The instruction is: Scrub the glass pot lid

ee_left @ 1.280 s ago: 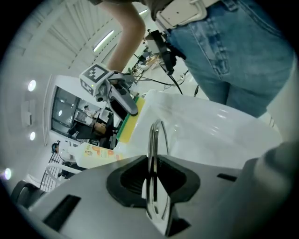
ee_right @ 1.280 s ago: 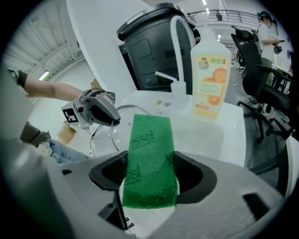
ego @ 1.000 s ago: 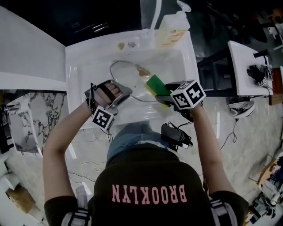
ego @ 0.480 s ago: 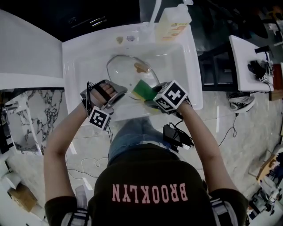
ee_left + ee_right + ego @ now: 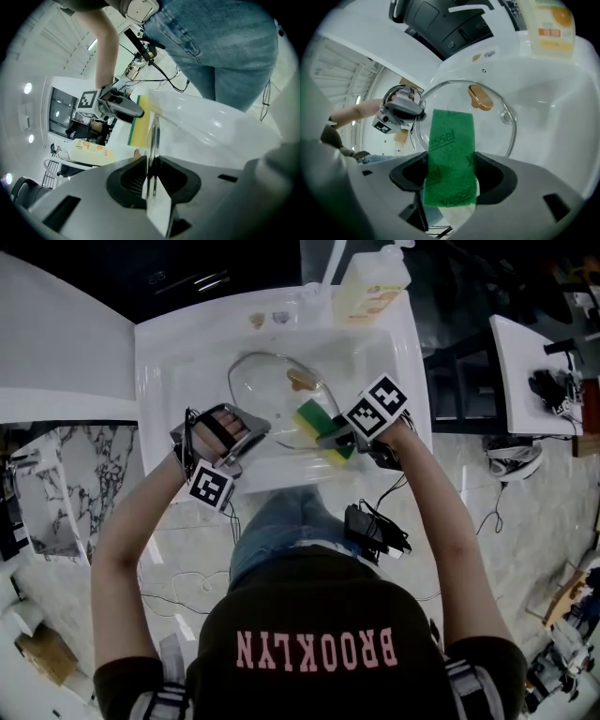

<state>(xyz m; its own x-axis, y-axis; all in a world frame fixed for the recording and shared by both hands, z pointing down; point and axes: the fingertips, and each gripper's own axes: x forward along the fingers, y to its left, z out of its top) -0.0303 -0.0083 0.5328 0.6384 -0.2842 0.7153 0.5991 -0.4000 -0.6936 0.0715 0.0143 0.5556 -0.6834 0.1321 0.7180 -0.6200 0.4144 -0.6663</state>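
Observation:
The glass pot lid [image 5: 277, 399] with a metal rim and a bronze knob [image 5: 301, 381] stands tilted inside the white sink [image 5: 169, 362]. My left gripper [image 5: 246, 432] is shut on the lid's near rim [image 5: 153, 140], seen edge-on between the jaws. A green and yellow sponge [image 5: 316, 420] is clamped in my right gripper [image 5: 330, 435], its green face [image 5: 450, 154] pressed against the lid's lower right part. In the right gripper view the lid [image 5: 487, 122] and its knob [image 5: 480, 97] lie just beyond the sponge.
A dish soap bottle [image 5: 370, 282] stands at the sink's back right corner, near the faucet [image 5: 330, 263]. White counter [image 5: 66, 362] extends to the left. A small white table [image 5: 530, 371] with gear stands at the right; cables lie on the marble floor.
The right gripper has slid the sponge across the lid, first toward the left, then back right and slightly up. The left gripper keeps its hold and the lid stays tilted.

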